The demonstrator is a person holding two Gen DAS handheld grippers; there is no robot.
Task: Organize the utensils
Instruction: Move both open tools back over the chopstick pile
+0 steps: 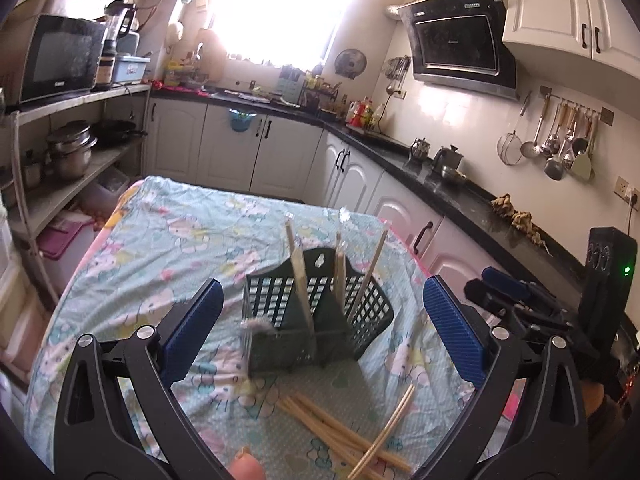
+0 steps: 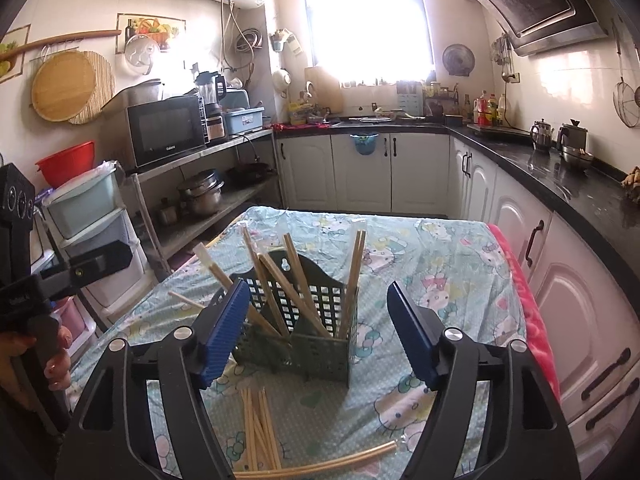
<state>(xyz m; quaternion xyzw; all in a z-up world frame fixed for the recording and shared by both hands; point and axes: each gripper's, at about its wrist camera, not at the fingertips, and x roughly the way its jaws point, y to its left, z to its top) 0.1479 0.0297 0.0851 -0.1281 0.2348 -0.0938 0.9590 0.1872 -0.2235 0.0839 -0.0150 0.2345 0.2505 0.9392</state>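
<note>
Left wrist view: the left gripper is spread wide and holds nothing. A dark green holder stands between its fingers on a table covered in pale blue cartoon cloth, with chopsticks upright inside. Loose chopsticks lie at 6 o'clock. A black counter runs at 2 o'clock.

Right wrist view: the right gripper is likewise spread and empty. The holder sits at centre, a microwave at 10 o'clock, a bright window at 12.
</note>
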